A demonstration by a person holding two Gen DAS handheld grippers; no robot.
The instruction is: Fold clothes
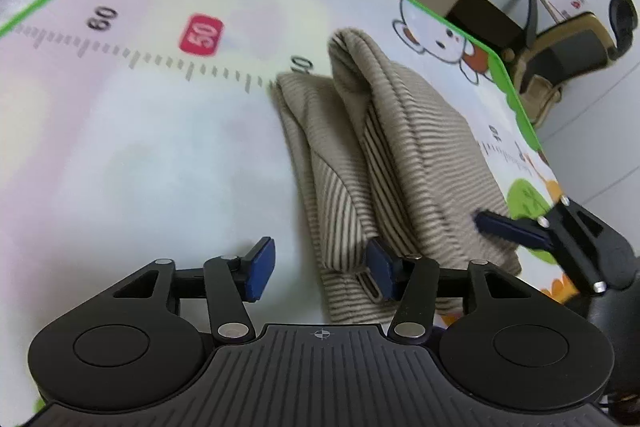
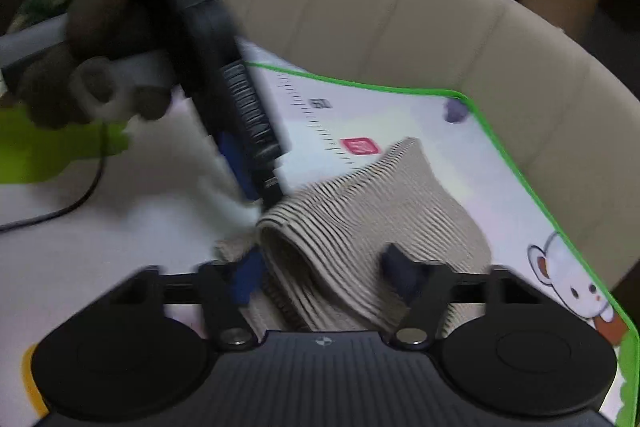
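One striped beige garment [image 1: 400,163], partly folded and bunched, lies on the play mat [image 1: 140,147] near its green-bordered corner with the bear print. Left claw [image 1: 320,267] is released, half-spread; its right pad touches the cloth's near edge. Right claw [image 2: 324,279] straddles a raised fold; I cannot tell whether it grips

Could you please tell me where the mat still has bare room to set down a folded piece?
Bare mat lies left of the striped garment, below the printed ruler. It is crowded near the green edge, where garment and right gripper sit.
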